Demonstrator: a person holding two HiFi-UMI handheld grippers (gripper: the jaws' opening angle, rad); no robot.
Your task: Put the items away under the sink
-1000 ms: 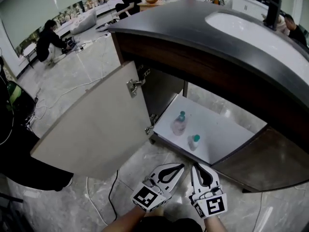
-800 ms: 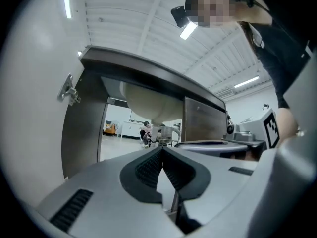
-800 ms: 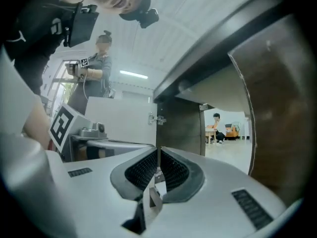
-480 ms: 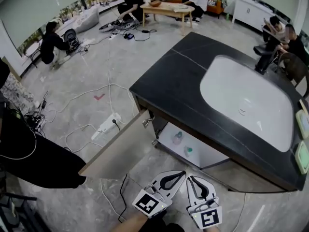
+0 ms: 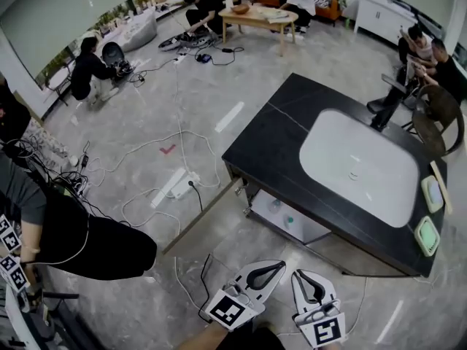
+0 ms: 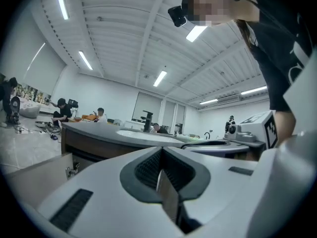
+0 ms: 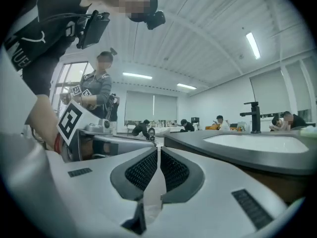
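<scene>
Two small bottles with teal caps, one [image 5: 274,205] and the other [image 5: 289,222], stand on the white floor of the open cabinet [image 5: 310,233] under the black sink counter [image 5: 284,141]. The cabinet door [image 5: 198,223] is swung wide to the left. Both grippers hang low, well back from the cabinet. My left gripper [image 5: 279,265] [image 6: 161,152] is shut with nothing in it. My right gripper [image 5: 298,273] [image 7: 158,155] is shut and empty too. The gripper views look level across the counter [image 6: 106,133] and the basin [image 7: 257,142].
Cables and a power strip [image 5: 175,184] lie on the marble floor left of the door. A person in black [image 5: 95,248] stands close at my left. Two green-lined dishes [image 5: 427,232] sit on the counter's right end. A black faucet [image 7: 253,115] rises behind the basin.
The head view has risen and pulled back, so the sink unit looks smaller and farther. Both grippers stay shut and side by side at the bottom of the view.
</scene>
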